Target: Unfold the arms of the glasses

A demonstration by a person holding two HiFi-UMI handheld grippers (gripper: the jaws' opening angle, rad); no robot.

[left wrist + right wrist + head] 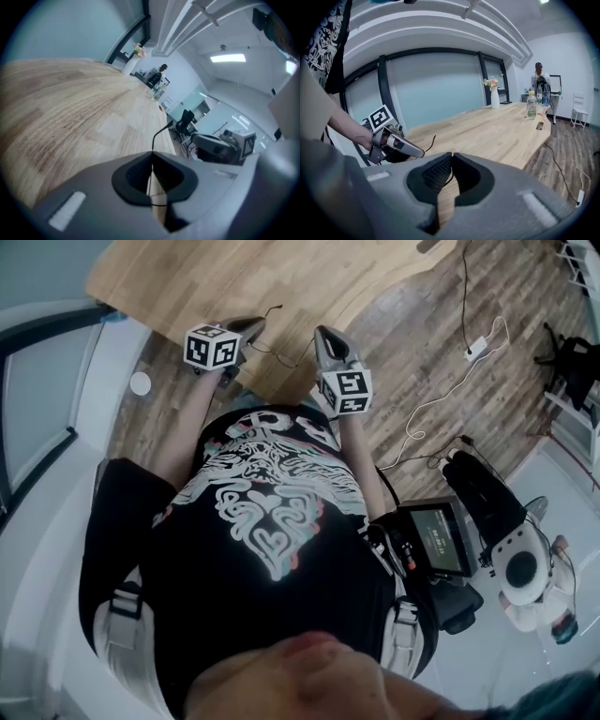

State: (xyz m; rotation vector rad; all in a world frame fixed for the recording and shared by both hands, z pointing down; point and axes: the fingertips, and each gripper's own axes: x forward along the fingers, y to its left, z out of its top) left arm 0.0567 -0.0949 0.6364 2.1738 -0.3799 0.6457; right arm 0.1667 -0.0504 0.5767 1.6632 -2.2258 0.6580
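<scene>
No glasses show in any view. My left gripper (249, 328) is held over the near edge of the wooden table (281, 277), and its jaws are shut with nothing between them (151, 158). My right gripper (327, 336) hangs beside it at the table's edge, also shut and empty (452, 158). Each gripper shows in the other's view: the right gripper (220, 147) at the right, the left gripper (391, 140) at the left in a hand. A thin black wire (274, 350) lies on the table between them.
A vase of flowers (494, 96) and bottles (530, 105) stand at the table's far end, with a person (538, 75) behind. On the floor lie a white power strip (476, 345) with cables and a screen unit (439, 540).
</scene>
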